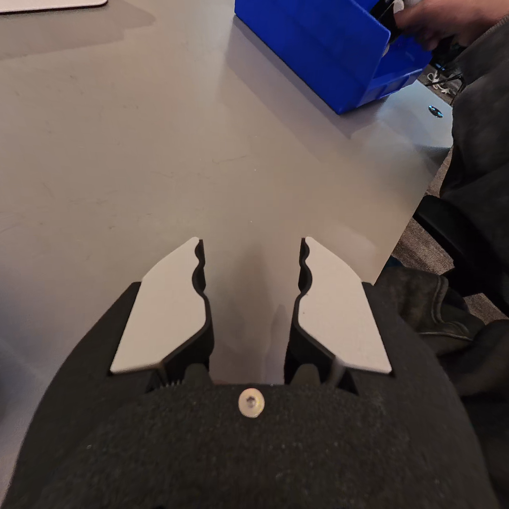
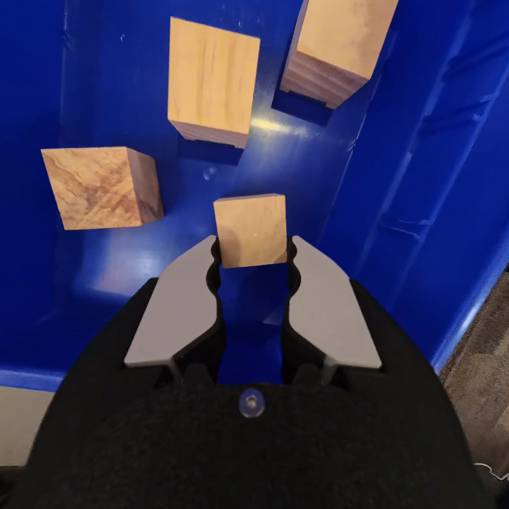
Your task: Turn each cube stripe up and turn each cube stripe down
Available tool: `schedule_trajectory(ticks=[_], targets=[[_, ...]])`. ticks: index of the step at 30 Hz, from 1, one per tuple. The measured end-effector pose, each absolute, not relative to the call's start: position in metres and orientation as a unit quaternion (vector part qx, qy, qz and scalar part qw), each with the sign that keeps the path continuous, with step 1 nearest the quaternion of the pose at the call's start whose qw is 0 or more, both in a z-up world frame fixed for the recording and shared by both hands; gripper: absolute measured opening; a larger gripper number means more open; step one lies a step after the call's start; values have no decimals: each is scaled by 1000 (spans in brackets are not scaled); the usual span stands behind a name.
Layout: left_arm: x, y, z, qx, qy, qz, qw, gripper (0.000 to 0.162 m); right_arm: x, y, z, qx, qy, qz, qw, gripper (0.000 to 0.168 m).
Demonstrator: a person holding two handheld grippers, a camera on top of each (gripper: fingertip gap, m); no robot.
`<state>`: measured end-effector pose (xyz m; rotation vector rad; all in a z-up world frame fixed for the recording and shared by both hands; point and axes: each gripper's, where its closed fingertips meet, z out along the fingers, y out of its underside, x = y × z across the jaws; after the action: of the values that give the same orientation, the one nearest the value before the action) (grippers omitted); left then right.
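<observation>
A grey, matte surface with faint scuffs carries a blue plastic bin, which stands near the far right edge. A flat white object, cut off by the frame, lies at the far left corner, well apart from the bin. A small round dark fitting sits in the surface by its right edge, just beside the bin.
</observation>
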<state>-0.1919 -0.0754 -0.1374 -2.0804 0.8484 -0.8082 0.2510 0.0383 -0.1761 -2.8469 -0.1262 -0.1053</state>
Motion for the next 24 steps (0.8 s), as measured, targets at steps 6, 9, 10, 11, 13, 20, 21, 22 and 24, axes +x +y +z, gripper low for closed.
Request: schedule_trajectory(ticks=[6, 9, 10, 11, 13, 20, 21, 22, 24], targets=[[-193, -75, -136, -809, 332, -312, 372, 66, 244, 31, -98, -957, -37, -84, 274, 69], [-193, -74, -135, -809, 328, -315, 373, 66, 166, 22, -33, -891, -95, 37, 442, 64], [-193, -74, -134, -808, 329, -317, 372, 66, 127, 14, -19, -859, -129, 98, 486, 64], [-193, -74, -134, -808, 328, -318, 371, 66, 83, 2, -11, -824, -168, 169, 514, 64], [-194, -74, -134, -809, 327, -316, 372, 66, 0, -29, -10, -749, -227, 318, 535, 59], [-197, -72, -133, -813, 322, -305, 378, 65, -106, -64, -82, -708, -259, 445, 483, 55], [-199, -72, -133, -815, 321, -300, 378, 65, -110, -65, -85, -709, -257, 458, 471, 56], [-202, -72, -130, -819, 318, -293, 377, 65, -112, -67, -89, -714, -256, 466, 456, 56], [-212, -69, -116, -826, 304, -279, 383, 63, -110, -66, -95, -722, -247, 467, 446, 55]])
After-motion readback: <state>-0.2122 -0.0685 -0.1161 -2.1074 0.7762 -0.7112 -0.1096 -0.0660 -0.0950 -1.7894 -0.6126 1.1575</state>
